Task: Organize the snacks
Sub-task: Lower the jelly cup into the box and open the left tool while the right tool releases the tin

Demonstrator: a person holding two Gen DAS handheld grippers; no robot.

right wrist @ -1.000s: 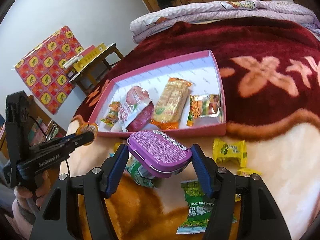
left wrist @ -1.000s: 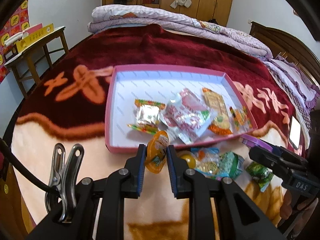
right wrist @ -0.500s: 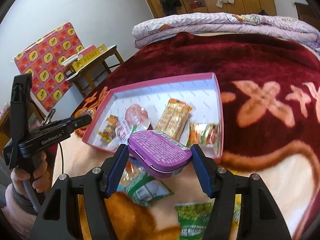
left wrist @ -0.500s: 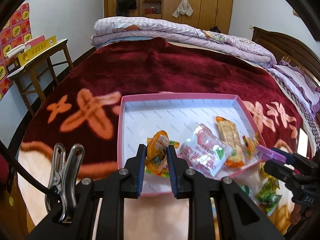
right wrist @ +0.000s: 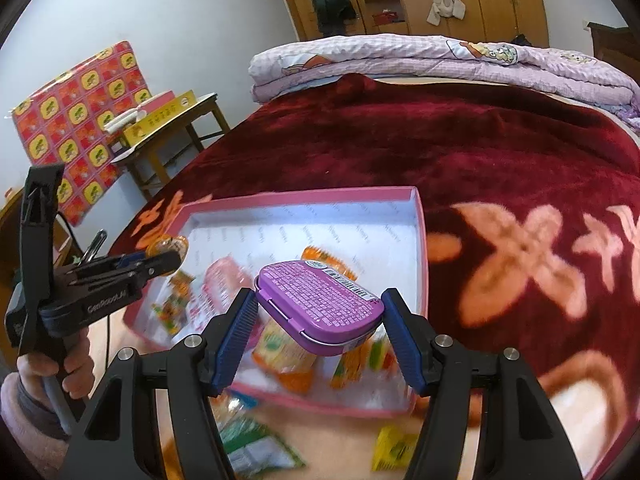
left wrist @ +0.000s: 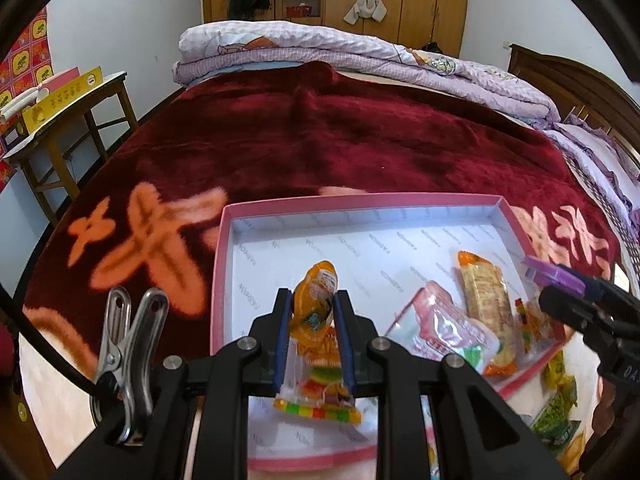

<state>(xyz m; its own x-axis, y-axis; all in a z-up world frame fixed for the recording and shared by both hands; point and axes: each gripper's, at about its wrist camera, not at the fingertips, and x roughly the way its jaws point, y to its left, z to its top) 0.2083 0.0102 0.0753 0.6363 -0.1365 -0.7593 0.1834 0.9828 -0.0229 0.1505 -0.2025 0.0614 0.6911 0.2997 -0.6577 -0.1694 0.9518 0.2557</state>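
Note:
My left gripper point(left wrist: 313, 300) is shut on an orange jelly cup point(left wrist: 316, 300) and hangs over the near left part of the pink tray point(left wrist: 360, 201). My right gripper point(right wrist: 320, 308) is shut on a flat purple tin point(right wrist: 320, 304), held above the tray's point(right wrist: 304, 197) near right corner. In the tray lie a pink-and-white packet point(left wrist: 444, 328), an orange wafer bar point(left wrist: 484, 296) and a colourful gummy packet point(left wrist: 320, 392). From the right wrist view the left gripper point(right wrist: 166, 258) shows at the left with the jelly cup point(right wrist: 168, 246) at its tip.
Green packets point(right wrist: 256, 448) and a yellow packet point(right wrist: 392, 446) lie loose on the cream blanket in front of the tray. A dark red blanket covers the bed behind it, with folded lilac quilts point(left wrist: 360, 52) at the far end. A wooden stool point(left wrist: 64, 120) stands left.
Both grippers have moved forward from the loose snacks to over the tray, each keeping its grip. The tray now fills the lower middle of both views.

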